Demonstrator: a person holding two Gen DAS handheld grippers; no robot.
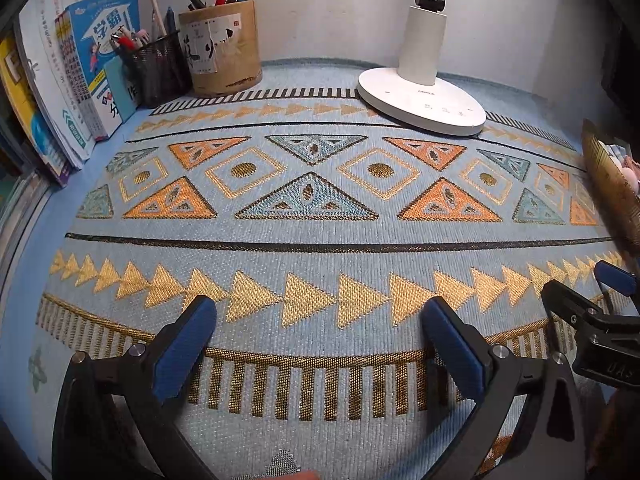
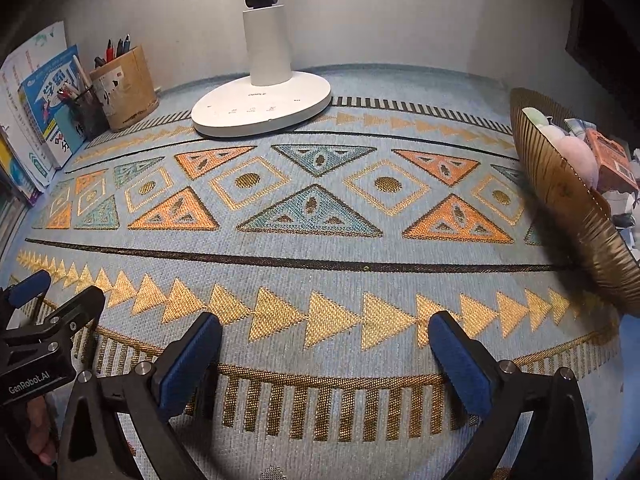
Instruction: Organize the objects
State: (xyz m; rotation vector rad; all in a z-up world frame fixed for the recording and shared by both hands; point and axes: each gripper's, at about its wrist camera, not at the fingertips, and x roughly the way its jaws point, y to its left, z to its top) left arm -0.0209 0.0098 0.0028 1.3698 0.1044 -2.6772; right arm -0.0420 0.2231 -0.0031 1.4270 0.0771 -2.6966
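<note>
Two pen holders hold pens: a wooden cup (image 1: 224, 52) and a mesh cup (image 1: 156, 68). One gold basket (image 2: 576, 208) holds small items. Both grippers, left (image 1: 316, 344) and right (image 2: 324, 360), have fingers wide apart, empty.

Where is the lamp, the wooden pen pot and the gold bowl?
lamp (image 1: 420, 102), left wrist view, on its round white base.
wooden pen pot (image 1: 224, 52), left wrist view, on its front wall.
gold bowl (image 2: 576, 208), right wrist view, on its ribbed outer side.

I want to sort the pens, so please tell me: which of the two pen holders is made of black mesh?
The smaller black mesh holder, standing between the books and the larger round wooden holder, whose wall is solid.
</note>
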